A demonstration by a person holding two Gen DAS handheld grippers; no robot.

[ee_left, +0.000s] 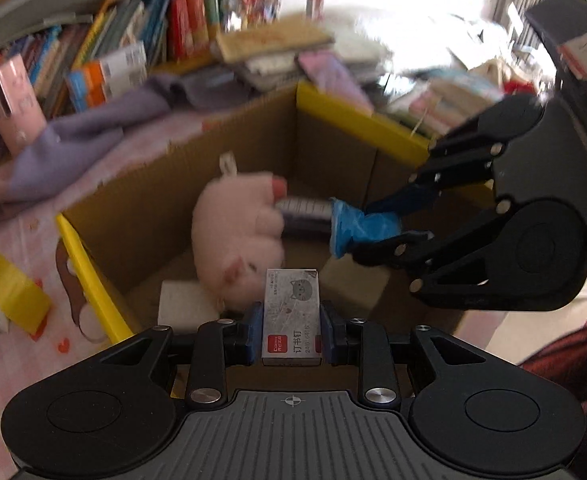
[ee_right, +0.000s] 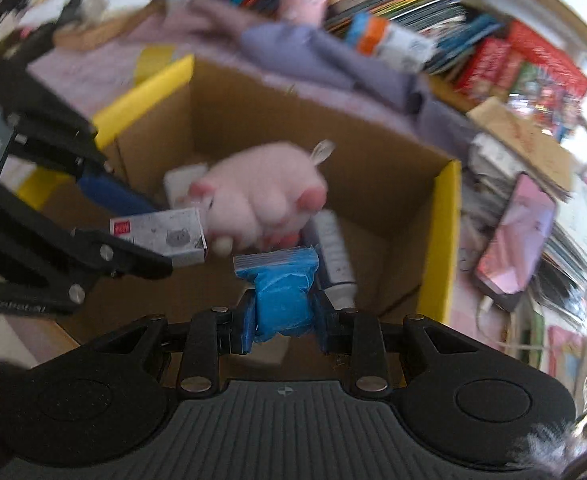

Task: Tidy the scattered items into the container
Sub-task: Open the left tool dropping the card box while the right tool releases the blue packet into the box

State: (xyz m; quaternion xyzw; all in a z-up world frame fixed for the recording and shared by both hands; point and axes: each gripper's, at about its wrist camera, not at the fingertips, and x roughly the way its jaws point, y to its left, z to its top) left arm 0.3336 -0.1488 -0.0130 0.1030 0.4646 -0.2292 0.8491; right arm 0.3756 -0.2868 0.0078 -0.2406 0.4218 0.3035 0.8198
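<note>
An open cardboard box with yellow-taped flaps holds a pink plush pig, a white tube and a white block. My left gripper is shut on a small staples box over the near edge of the cardboard box. My right gripper is shut on a blue plastic packet above the inside of the cardboard box. The pig and tube lie below it. The right gripper shows from the left wrist view, the left one from the right wrist view.
The box stands on a pink patterned cloth with a yellow tape piece. A purple garment, rows of books and stacked clutter lie behind. A pink phone lies right of the box.
</note>
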